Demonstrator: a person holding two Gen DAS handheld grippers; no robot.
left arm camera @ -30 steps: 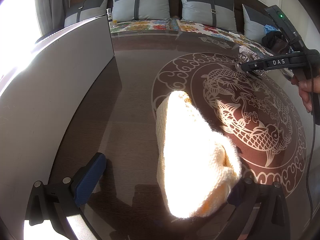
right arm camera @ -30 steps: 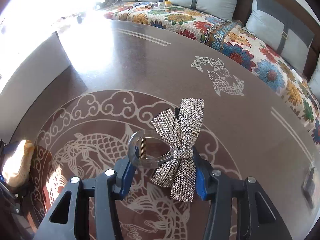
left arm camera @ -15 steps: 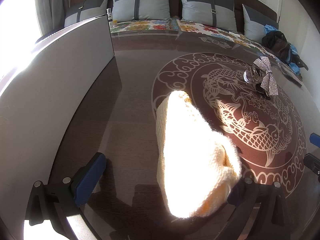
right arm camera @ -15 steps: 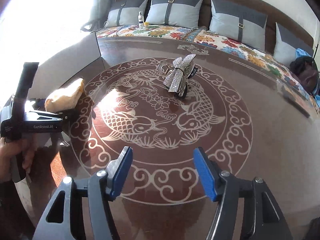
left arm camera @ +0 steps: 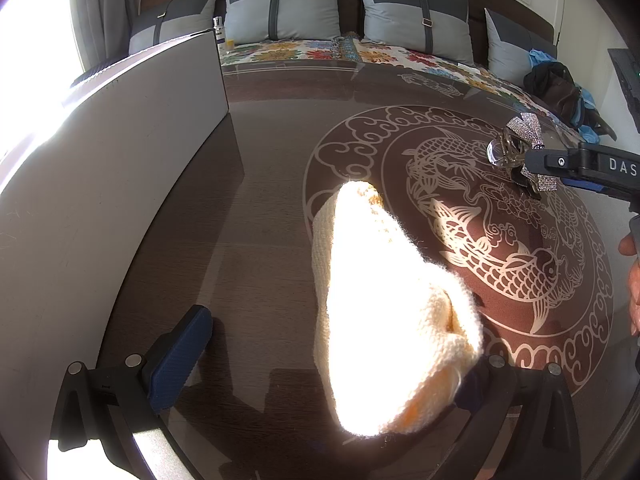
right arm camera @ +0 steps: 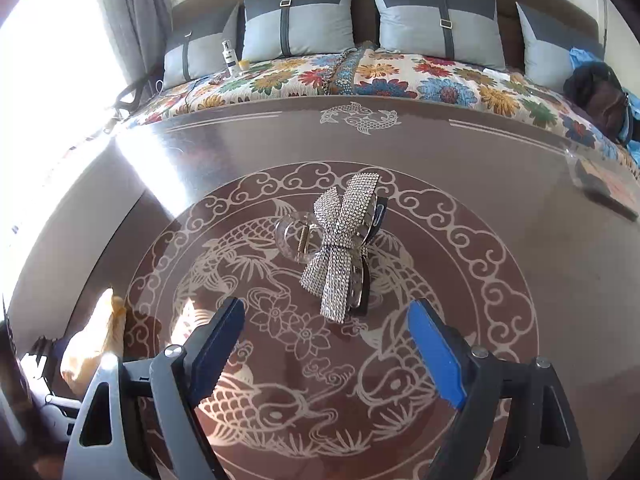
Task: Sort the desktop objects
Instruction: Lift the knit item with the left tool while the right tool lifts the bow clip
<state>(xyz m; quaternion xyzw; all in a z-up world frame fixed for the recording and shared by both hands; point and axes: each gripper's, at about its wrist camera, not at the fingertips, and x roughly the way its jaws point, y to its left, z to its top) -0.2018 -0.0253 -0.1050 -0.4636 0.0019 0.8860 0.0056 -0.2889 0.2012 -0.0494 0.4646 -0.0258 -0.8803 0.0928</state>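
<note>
A cream knitted piece (left arm camera: 384, 312) lies on the brown glass table (left arm camera: 272, 184) between the fingers of my left gripper (left arm camera: 340, 344). That gripper is open: its left pad (left arm camera: 180, 356) stands well clear of the knit, and the right finger is mostly hidden behind it. A clear hair clip with a rhinestone bow (right arm camera: 340, 248) rests on the fish pattern. My right gripper (right arm camera: 326, 314) faces it with jaws opening wide. The bow's near end reaches about the fingertips, and neither pad touches it. In the left wrist view the right gripper (left arm camera: 580, 168) reaches in beside the clip (left arm camera: 516, 148).
A pale upright panel (left arm camera: 100, 160) borders the table's left side. Behind the table is a sofa with a floral cover (right arm camera: 400, 76), grey cushions and a small bottle (right arm camera: 229, 58). A dark bag (right arm camera: 600, 96) and a flat item (right arm camera: 608, 188) sit far right.
The right gripper let go of the hair clip, pulled well back with jaws spreading, then came close to it again. The clip stays on the table. The left gripper and knit have not moved.
</note>
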